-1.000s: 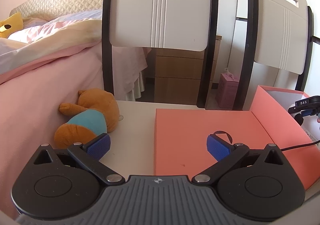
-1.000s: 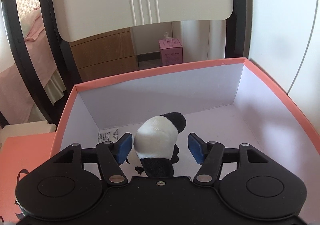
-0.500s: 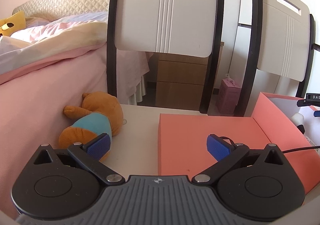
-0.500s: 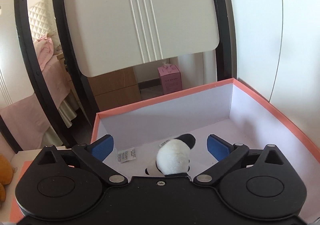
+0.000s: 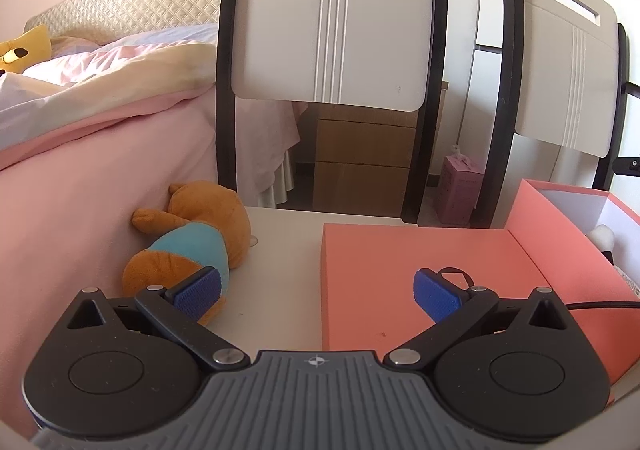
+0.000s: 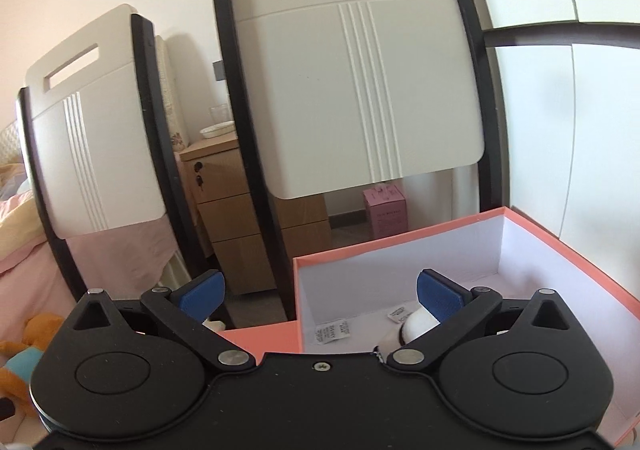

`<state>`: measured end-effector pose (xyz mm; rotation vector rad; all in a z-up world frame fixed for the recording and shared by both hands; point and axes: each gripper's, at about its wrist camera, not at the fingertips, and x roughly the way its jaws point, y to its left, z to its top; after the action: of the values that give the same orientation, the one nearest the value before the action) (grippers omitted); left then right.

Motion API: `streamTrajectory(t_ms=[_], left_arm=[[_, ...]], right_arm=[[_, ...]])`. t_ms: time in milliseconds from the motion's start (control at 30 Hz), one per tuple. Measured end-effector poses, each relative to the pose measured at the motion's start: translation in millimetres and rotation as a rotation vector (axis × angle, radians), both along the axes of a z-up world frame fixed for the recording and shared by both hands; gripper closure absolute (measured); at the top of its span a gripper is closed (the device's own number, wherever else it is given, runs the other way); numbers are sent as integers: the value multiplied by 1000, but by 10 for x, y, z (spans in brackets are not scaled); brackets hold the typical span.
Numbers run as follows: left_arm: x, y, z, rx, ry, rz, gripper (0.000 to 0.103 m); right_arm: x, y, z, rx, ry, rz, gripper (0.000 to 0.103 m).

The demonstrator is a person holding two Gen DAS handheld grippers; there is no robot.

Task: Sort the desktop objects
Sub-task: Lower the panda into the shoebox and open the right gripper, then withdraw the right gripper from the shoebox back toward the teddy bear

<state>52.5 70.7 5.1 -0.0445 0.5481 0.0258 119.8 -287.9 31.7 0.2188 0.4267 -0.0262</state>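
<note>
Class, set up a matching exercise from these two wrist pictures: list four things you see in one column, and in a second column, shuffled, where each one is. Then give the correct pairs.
Things
1. panda toy
2. bear toy
3. box lid
4. pink carton

Places
A. flat on the white table, left of the open box
B. on the floor behind the chairs
C. inside the open box
D. lying on the table beside the pink bedding

Pairs: 1-C, 2-D, 3-A, 4-B
</note>
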Motion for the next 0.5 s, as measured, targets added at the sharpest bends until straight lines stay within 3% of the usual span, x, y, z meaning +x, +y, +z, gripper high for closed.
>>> streamTrajectory(t_ms=[233, 500], left_arm=[[-5, 66, -36, 1, 13, 19, 0], [-42, 123, -27, -8, 9, 25, 0]], right_arm=[[-283, 545, 154, -46, -49, 124, 1], [-388, 911, 126, -30, -61, 236, 1]])
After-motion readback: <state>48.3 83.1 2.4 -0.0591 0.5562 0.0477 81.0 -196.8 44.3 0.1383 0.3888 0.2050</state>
